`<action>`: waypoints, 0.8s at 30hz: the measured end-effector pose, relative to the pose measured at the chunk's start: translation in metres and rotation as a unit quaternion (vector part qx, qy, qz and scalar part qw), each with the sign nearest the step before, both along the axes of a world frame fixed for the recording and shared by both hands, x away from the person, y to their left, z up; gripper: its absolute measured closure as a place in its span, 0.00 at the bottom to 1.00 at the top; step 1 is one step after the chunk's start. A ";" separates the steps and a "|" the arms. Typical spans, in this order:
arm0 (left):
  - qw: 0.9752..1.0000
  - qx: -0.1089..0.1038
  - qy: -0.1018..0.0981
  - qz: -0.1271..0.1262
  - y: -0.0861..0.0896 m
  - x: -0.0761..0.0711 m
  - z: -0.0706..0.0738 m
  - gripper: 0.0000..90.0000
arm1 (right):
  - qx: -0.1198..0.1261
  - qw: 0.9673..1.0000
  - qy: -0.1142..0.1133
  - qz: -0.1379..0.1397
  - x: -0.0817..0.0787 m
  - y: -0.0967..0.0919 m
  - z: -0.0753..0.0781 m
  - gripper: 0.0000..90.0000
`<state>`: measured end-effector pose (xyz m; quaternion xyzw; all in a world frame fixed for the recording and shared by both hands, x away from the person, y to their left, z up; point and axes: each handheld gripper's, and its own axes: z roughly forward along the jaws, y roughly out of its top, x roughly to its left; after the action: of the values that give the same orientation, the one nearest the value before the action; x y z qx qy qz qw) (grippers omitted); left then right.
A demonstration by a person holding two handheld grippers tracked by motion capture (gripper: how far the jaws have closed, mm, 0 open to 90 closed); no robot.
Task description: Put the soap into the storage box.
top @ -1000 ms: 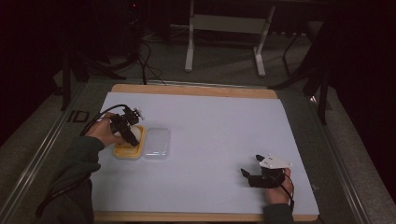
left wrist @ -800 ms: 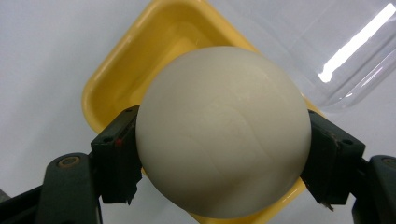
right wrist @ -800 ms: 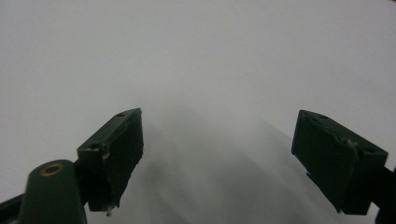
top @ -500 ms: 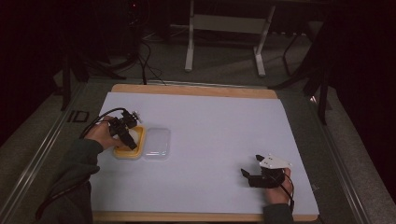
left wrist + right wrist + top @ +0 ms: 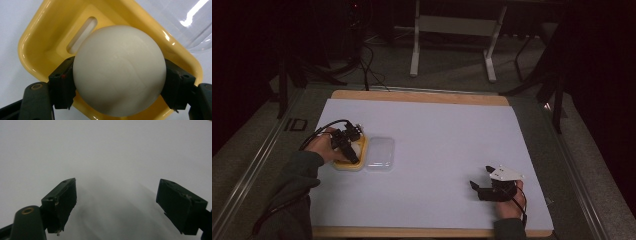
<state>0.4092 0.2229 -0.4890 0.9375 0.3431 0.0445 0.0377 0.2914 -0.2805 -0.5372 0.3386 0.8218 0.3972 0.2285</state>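
A white ball [image 5: 119, 71] sits between the two black jaws of my left gripper [image 5: 120, 82], which is shut on it just above the floor of a yellow tray [image 5: 37, 32]. In the high view the same gripper [image 5: 348, 145] hangs over the yellow tray [image 5: 343, 166] at the table's left. A clear plastic lid [image 5: 380, 153] lies flat against the tray's right side, and its edge shows as the clear lid [image 5: 190, 22] in the left gripper view. My right gripper [image 5: 478, 186] rests low near the front right, open, with nothing between its pads [image 5: 62, 200].
A white sheet [image 5: 452, 140] covers the table, framed by a wooden edge [image 5: 422, 96]. Metal stand legs [image 5: 414, 50] and cables lie on the dark floor beyond the far side.
My left gripper has shifted slightly over the yellow tray, still holding the ball. The right gripper has not moved.
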 end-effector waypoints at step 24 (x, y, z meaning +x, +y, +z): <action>0.999 -0.034 -0.015 0.003 0.010 -0.006 0.015 0.13 | -0.001 1.000 0.001 0.002 0.000 0.000 0.000 0.18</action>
<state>0.4030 0.2331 -0.4739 0.9340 0.3464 0.0465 0.0747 0.2916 -0.2802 -0.5373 0.3368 0.8232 0.3964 0.2276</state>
